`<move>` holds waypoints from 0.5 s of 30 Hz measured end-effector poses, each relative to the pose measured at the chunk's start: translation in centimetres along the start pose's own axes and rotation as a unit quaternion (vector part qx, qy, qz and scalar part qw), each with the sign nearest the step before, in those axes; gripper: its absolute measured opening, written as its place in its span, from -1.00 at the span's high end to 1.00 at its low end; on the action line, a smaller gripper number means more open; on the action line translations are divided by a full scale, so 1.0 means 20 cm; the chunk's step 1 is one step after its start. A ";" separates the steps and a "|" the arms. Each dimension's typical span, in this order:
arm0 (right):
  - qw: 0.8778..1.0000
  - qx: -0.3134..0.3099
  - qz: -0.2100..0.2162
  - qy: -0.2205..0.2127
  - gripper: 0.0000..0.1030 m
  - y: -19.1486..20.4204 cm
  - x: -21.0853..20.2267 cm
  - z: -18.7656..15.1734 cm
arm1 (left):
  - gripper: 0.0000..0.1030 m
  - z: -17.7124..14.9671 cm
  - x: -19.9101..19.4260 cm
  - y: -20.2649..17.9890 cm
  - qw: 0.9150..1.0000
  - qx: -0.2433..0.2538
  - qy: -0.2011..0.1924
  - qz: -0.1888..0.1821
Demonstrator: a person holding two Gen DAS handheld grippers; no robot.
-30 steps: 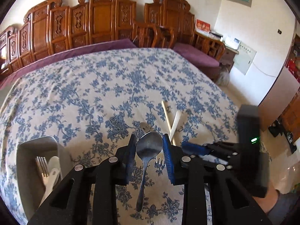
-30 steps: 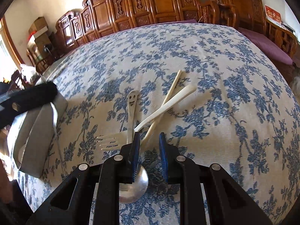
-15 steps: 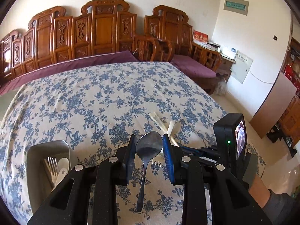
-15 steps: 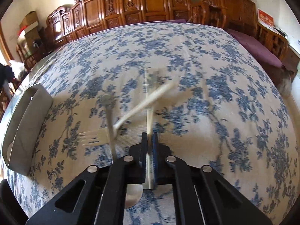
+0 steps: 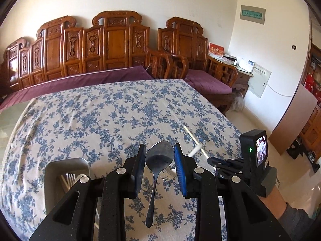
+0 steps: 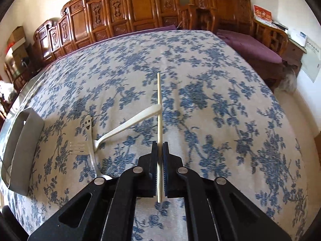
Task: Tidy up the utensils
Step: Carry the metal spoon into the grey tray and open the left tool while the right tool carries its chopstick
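Chopstick [image 6: 159, 120], pale and thin, is clamped between the blue-padded fingers of the right gripper [image 6: 159, 156], its long end reaching out over the floral tablecloth [image 6: 220, 100] on the table. Just left of the chopstick a white plastic fork [image 6: 128, 124] lies slanted on the cloth, its handle end meeting the chopstick in the picture; whether they touch cannot be told. Left of that fork lies a metal utensil with a smiling face cut in its handle [image 6: 88, 128], crossing the fork's tines.

The left gripper [image 5: 159, 160] has its fingers clenched on a metal spoon [image 5: 159, 156]; the bowl sits between the pads and the handle hangs down toward the camera. Left of the spoon a grey utensil tray [image 5: 66, 164] stands on the tablecloth, with metal fork tines [image 5: 70, 177] showing inside it. Right of the spoon the right gripper's black body and its small lit screen [image 5: 260, 150] show, with part of the person's hand [image 5: 274, 198] and a grey sleeve behind. Beyond the far edge of the table stands carved wooden seating [image 5: 112, 44] with purple cushions.
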State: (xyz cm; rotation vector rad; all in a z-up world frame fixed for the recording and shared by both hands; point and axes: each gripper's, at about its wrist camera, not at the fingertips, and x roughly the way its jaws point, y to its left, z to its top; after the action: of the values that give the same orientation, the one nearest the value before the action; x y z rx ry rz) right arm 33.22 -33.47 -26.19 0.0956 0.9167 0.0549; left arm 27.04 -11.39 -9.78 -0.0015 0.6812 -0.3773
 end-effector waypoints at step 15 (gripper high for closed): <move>0.998 -0.030 -0.009 -0.053 0.89 0.08 -0.15 0.01 | 0.49 0.02 -0.22 0.16 0.999 -0.013 -0.024 0.032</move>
State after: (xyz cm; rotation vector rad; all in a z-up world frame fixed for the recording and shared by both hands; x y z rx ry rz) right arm 31.50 -32.07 -23.51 0.0351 0.8085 0.0599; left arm 25.19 -7.01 -7.08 -0.0129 0.6366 -0.3054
